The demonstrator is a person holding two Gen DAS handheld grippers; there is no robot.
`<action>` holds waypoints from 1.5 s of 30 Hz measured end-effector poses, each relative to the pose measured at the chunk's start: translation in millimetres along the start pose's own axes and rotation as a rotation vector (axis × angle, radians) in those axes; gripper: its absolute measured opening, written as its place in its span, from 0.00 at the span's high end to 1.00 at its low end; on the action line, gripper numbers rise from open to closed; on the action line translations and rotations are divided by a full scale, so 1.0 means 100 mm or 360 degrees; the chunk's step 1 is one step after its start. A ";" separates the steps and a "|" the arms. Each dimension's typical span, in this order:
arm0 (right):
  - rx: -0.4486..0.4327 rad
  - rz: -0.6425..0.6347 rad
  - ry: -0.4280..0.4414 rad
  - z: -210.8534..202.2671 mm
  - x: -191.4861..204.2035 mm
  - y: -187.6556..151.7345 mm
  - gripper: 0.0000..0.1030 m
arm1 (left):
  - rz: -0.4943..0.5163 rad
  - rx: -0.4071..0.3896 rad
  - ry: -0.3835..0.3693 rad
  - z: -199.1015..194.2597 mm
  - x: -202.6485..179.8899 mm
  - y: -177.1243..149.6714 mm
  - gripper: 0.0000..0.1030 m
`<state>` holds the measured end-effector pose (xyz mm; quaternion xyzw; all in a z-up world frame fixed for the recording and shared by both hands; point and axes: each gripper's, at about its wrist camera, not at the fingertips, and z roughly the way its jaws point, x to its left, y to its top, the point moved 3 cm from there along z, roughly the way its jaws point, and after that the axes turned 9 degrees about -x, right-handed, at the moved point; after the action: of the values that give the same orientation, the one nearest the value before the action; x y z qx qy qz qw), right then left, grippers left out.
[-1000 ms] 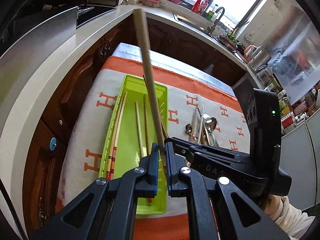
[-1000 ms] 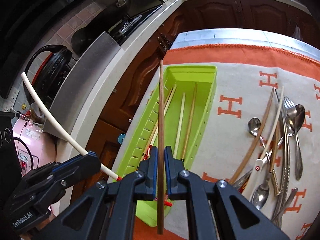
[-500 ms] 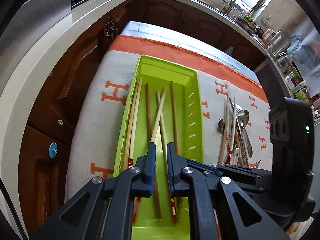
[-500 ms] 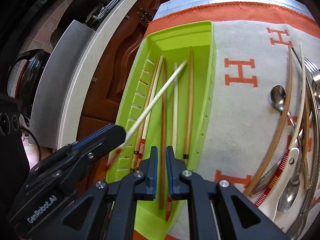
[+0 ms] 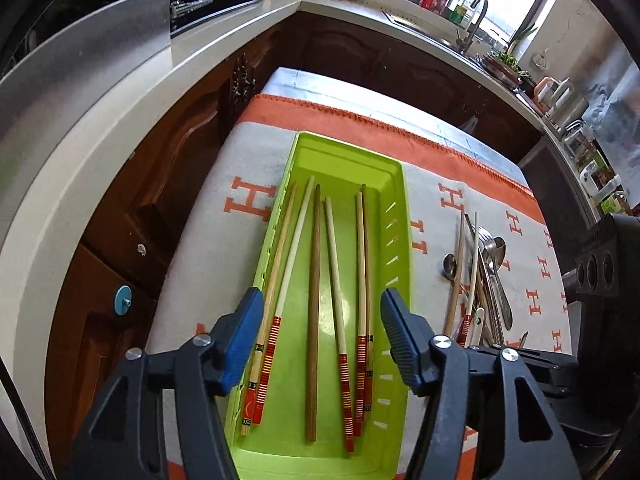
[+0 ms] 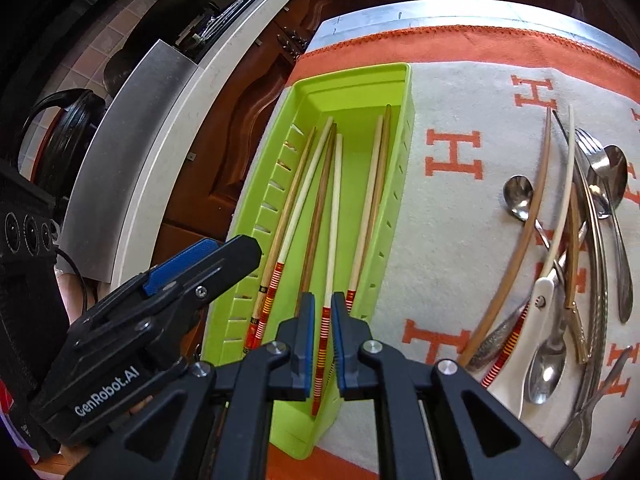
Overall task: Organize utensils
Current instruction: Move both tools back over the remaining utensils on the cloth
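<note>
A pale grey cloth with orange H letters and an orange border [image 5: 224, 184] is being seen spread over a table, with dark brown wooden cabinets and a pale curved countertop [image 5: 80, 152] lying beyond it. A long, lime-green plastic tray with slotted sides [image 5: 400, 240] is being shown resting lengthwise on the cloth, and several chopsticks are lying inside it along its length: a plain dark brown wooden chopstick [image 5: 314, 300] near the middle and pale chopsticks with red-striped ends [image 5: 294, 248] on either side of it. To the right of the tray, well apart from it, a loose heap of unsorted utensils is being shown on the cloth: metal spoons [image 6: 518, 196], a metal fork [image 6: 588, 144], a white-handled piece and a few more long chopsticks [image 6: 532, 216]. The black left gripper with blue pads [image 5: 322, 312] is being held over the near end of the tray; its jaws have just been opening and are standing wide, with nothing pressed between them. The right gripper [image 6: 320, 312] is being held over the tray's near right side with its jaws drawn almost together, and a red-striped chopstick end [image 6: 322, 344] is being seen in the narrow gap; whether it is being gripped cannot be told.
</note>
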<state>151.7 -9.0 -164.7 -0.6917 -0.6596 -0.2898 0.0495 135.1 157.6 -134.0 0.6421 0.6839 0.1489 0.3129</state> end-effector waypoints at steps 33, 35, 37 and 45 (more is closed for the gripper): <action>-0.0463 0.0043 -0.0253 -1.90 -0.98 0.11 0.89 | 0.0548 -0.0113 -0.0037 -0.60 -1.63 0.40 0.21; -0.0470 0.0069 -0.0272 -1.91 -1.12 0.13 0.89 | 0.0560 -0.0079 -0.0052 -0.47 -1.74 0.36 0.21; -0.0466 0.0100 -0.0288 -1.89 -1.27 0.16 0.89 | 0.0574 -0.0054 -0.0059 -0.33 -1.83 0.31 0.21; -0.0371 0.0191 -0.0295 -1.56 -1.79 0.25 0.89 | 0.0601 0.0089 -0.0126 0.35 -2.12 0.18 0.34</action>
<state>130.1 -240.3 -111.0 -0.7547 -0.5808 -0.2957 -0.0751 166.6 -53.4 -99.4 0.7728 0.5423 0.1604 0.2882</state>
